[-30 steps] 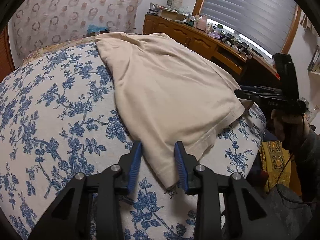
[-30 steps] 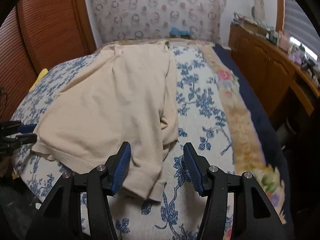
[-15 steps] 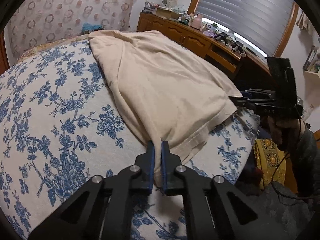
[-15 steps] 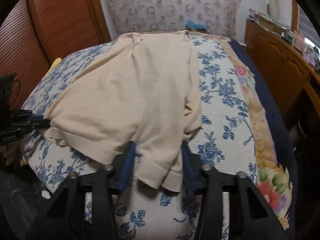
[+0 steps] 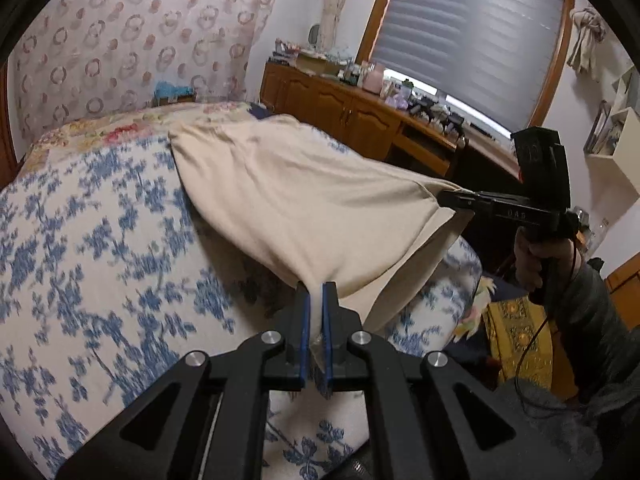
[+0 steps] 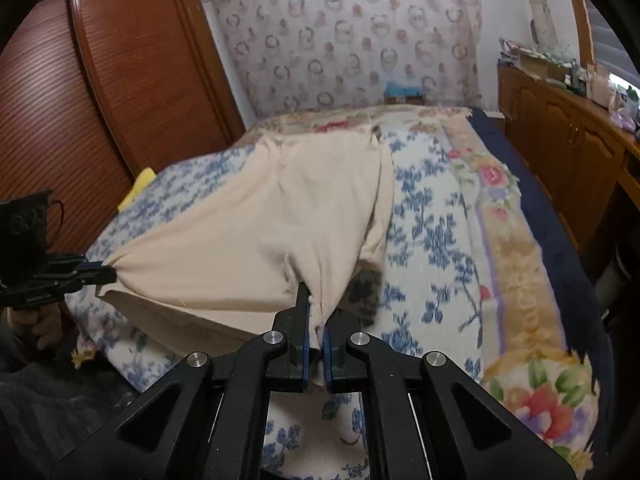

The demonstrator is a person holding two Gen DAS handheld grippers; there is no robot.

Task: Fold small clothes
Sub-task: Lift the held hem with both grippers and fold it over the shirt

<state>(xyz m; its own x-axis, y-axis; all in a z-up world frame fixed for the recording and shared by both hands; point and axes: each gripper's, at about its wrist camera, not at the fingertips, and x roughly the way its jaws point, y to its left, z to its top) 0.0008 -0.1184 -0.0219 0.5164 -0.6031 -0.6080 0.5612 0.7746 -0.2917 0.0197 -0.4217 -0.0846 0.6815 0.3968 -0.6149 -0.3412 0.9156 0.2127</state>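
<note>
Both grippers are pinched tight on the near hem of the cream shirt [image 5: 304, 200]: the left gripper [image 5: 316, 300] at one corner, the right gripper [image 6: 316, 316] at the other. The hem hangs lifted off the floral bedspread [image 5: 100, 248], the far end resting there. Only the right view shows the wooden wardrobe [image 6: 100, 100]. A second ago both jaws stood apart, the shirt flat.

A home bedroom: a bed under a white quilt printed with blue flowers [image 5: 100, 248], a reddish-brown louvred wooden wardrobe [image 6: 80, 112], low wooden cabinets cluttered with small toiletries [image 5: 360, 108], a ring-patterned curtain [image 6: 352, 36], and grey window blinds [image 5: 472, 40].
</note>
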